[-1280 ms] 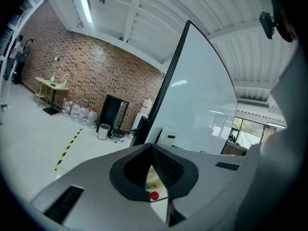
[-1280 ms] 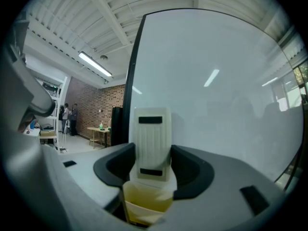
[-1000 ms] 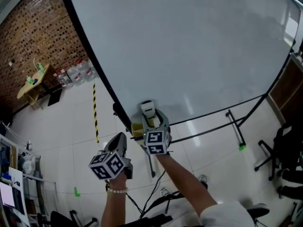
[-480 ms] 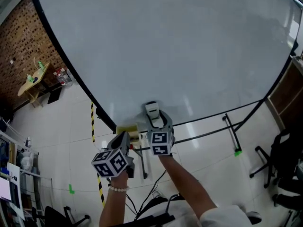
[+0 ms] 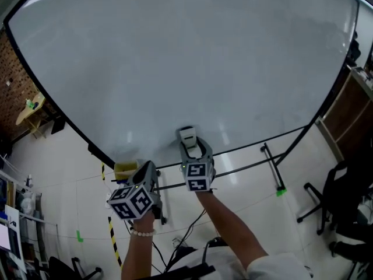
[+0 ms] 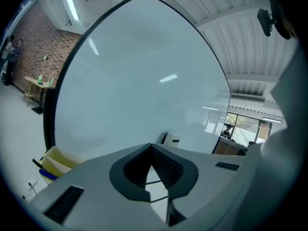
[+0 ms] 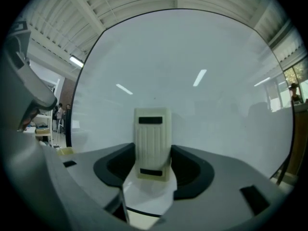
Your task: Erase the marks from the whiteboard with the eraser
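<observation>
A large black-framed whiteboard [image 5: 192,57] fills the head view and shows no marks. My right gripper [image 5: 189,140] is shut on a cream ribbed eraser [image 7: 152,141] [image 5: 186,136], whose face rests against the board's lower part. The whiteboard [image 7: 192,81] looks plain in the right gripper view too. My left gripper [image 5: 145,171] hangs lower left, below the board's bottom edge, shut with nothing between its jaws [image 6: 153,160]. In the left gripper view the whiteboard [image 6: 134,81] looks unmarked and the eraser [image 6: 169,139] shows just past the jaws.
A yellow box [image 5: 125,169] sits on the board's tray at the lower left corner. The board's stand [image 5: 271,165] reaches onto the white tiled floor. A black office chair [image 5: 338,209] is at right, a brick wall [image 5: 14,92] and small table [image 5: 28,111] at left.
The view has swung left along the board, so the board's left frame and brick wall slid leftward. Both grippers keep nearly the same places in view; the eraser stays on the board.
</observation>
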{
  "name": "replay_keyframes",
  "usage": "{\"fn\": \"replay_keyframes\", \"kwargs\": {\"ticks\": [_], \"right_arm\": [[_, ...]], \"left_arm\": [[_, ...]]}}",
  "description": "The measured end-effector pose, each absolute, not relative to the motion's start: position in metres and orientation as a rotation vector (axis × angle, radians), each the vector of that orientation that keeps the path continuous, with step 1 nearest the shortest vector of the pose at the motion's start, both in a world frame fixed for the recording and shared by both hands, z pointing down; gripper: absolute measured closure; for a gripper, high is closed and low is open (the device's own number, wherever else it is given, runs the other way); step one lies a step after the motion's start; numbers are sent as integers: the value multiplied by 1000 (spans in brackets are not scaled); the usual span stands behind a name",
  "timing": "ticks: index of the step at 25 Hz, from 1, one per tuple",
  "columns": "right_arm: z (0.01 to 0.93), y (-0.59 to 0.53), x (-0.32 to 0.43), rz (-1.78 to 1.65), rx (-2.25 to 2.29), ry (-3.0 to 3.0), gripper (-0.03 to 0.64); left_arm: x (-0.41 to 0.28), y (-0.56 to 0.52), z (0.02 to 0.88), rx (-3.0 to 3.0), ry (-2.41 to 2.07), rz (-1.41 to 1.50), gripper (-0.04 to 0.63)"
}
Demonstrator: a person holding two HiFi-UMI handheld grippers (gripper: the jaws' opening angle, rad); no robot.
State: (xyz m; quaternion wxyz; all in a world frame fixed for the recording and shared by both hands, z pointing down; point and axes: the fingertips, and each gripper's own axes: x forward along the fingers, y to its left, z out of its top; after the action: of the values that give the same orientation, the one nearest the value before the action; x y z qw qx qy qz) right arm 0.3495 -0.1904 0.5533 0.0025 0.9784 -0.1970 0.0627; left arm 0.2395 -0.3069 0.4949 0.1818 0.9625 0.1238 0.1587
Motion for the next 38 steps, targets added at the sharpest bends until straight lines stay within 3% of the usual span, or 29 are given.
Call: {"fn": "replay_keyframes", "kwargs": {"ticks": [25, 38], "right_arm": [[552, -27, 381, 150, 3030, -601, 356], [556, 107, 413, 175, 3049, -678, 356]], "left_arm": [[267, -123, 504, 2734, 570, 480, 607], [311, 0, 513, 2741, 453, 476, 607]]}}
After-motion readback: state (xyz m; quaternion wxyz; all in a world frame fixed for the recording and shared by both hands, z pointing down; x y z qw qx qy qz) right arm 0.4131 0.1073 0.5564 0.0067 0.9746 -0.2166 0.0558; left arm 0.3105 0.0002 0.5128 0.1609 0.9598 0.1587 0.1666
